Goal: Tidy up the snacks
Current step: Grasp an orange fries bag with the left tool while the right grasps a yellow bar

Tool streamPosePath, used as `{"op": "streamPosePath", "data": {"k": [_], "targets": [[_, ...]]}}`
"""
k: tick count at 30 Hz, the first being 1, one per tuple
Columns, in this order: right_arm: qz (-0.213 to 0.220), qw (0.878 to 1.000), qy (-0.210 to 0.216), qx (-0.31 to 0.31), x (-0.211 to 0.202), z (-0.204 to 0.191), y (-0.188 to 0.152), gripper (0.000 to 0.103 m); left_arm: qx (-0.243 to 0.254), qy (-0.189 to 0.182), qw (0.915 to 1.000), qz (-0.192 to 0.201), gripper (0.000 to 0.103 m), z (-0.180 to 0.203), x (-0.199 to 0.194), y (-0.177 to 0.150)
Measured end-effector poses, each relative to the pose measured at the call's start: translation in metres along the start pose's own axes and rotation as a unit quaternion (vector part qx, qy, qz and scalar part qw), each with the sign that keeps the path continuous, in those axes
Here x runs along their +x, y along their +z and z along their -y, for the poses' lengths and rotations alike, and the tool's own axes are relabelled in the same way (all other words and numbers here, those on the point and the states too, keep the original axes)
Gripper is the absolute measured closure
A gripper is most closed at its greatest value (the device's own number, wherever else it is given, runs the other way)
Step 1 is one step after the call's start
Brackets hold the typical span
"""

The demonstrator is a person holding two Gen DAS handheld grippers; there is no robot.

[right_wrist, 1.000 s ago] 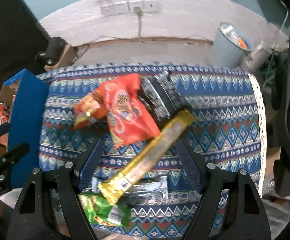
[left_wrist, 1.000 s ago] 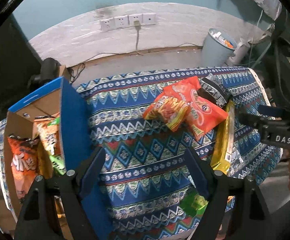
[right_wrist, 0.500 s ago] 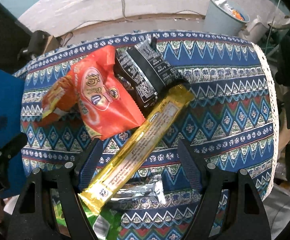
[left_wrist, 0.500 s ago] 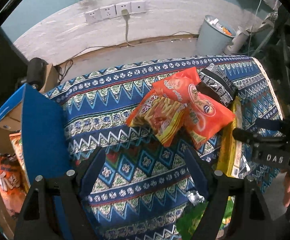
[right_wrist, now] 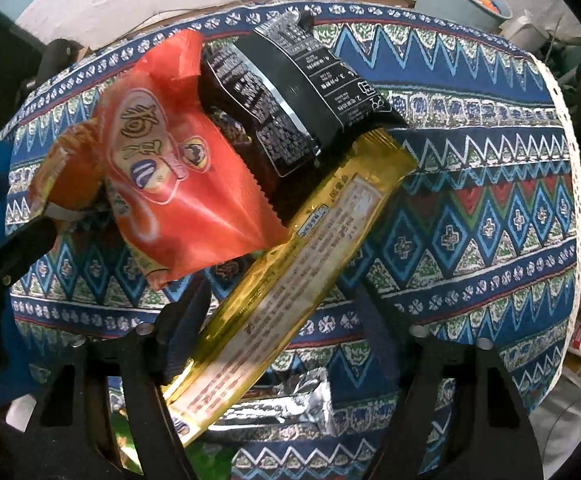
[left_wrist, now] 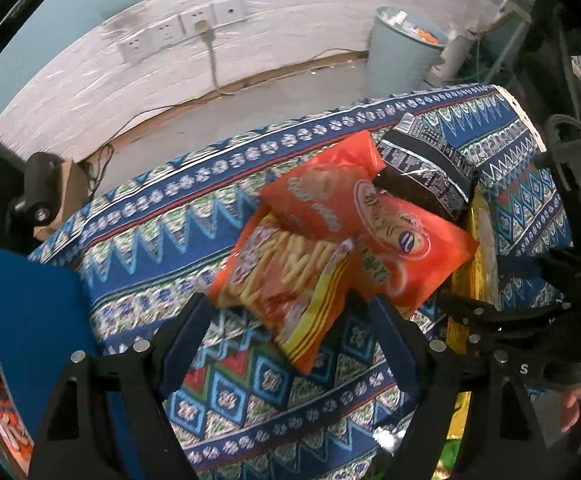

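A table (left_wrist: pixel 162 216) draped in a blue cloth with zigzag and diamond bands fills both views. Beyond its far edge runs a pale floor and a whitewashed wall with a row of sockets (left_wrist: pixel 182 32), one with a cord plugged in, and a grey-blue bin (left_wrist: pixel 402 60) stands off the far right corner. A blue-sided box (left_wrist: pixel 30 320) sits at the table's left edge, with an orange packet showing low inside it.

The snacks lie heaped toward the table's middle and right. A fries packet (left_wrist: pixel 286 280) lies partly under an orange bag (left_wrist: pixel 370 224), which overlaps a black packet (right_wrist: pixel 290 92) on its right. A long gold bar (right_wrist: pixel 290 280) runs diagonally from under the black packet toward the near edge, its near end lying over a crumpled silver wrapper (right_wrist: pixel 286 404). Something green shows at the near edge beneath them, too hidden to name.

The left gripper (left_wrist: pixel 290 320) has its jaws spread wide, holding nothing; its fingers stand either side of the near corner of the fries packet, whether touching it or just above is hard to judge. The right gripper (right_wrist: pixel 282 312) is likewise wide open and empty, its jaws straddling the middle of the gold bar without closing on it.
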State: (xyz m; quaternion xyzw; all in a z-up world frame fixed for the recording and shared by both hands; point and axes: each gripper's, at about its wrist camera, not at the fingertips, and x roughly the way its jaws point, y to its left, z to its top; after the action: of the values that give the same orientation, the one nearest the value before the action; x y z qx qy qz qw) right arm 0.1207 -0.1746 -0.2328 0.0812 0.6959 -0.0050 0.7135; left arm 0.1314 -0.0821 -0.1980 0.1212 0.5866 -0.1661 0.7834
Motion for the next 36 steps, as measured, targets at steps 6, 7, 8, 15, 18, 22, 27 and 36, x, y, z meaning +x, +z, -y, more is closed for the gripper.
{"op": "streamPosePath", "data": {"k": [6, 7, 8, 15, 18, 22, 27, 36], "targets": [[0.003, 1.000, -0.019, 0.002, 0.003, 0.021, 0.006, 0.060, 0.023, -0.001, 0.9997, -0.006, 0.021, 0.009, 0.015, 0.016], [0.005, 1.000, -0.026, 0.001, 0.003, 0.026, 0.007, 0.062, 0.025, 0.000, 0.9997, -0.008, 0.020, 0.009, 0.019, 0.018], [0.006, 0.999, -0.034, -0.001, 0.003, 0.029, 0.008, 0.065, 0.026, 0.000, 0.9996, -0.010, 0.021, 0.009, 0.022, 0.020], [0.021, 0.995, -0.097, -0.019, 0.005, 0.052, 0.017, 0.070, 0.020, -0.005, 0.9996, -0.021, 0.017, 0.003, 0.042, 0.025], [0.018, 0.995, -0.095, -0.011, 0.010, 0.064, 0.019, 0.070, 0.013, -0.021, 0.9994, -0.023, 0.017, -0.002, 0.047, 0.026], [0.017, 0.996, -0.088, -0.004, 0.016, 0.073, 0.022, 0.070, 0.017, -0.030, 0.9993, -0.016, 0.018, -0.008, 0.048, 0.023], [0.024, 0.996, -0.086, -0.017, 0.016, 0.076, 0.019, 0.071, 0.032, -0.039, 0.9987, -0.004, 0.029, -0.005, 0.043, 0.014], [0.039, 0.995, -0.085, -0.018, -0.008, 0.070, -0.007, 0.071, 0.072, -0.018, 0.9972, 0.008, 0.052, 0.004, 0.027, -0.006]]}}
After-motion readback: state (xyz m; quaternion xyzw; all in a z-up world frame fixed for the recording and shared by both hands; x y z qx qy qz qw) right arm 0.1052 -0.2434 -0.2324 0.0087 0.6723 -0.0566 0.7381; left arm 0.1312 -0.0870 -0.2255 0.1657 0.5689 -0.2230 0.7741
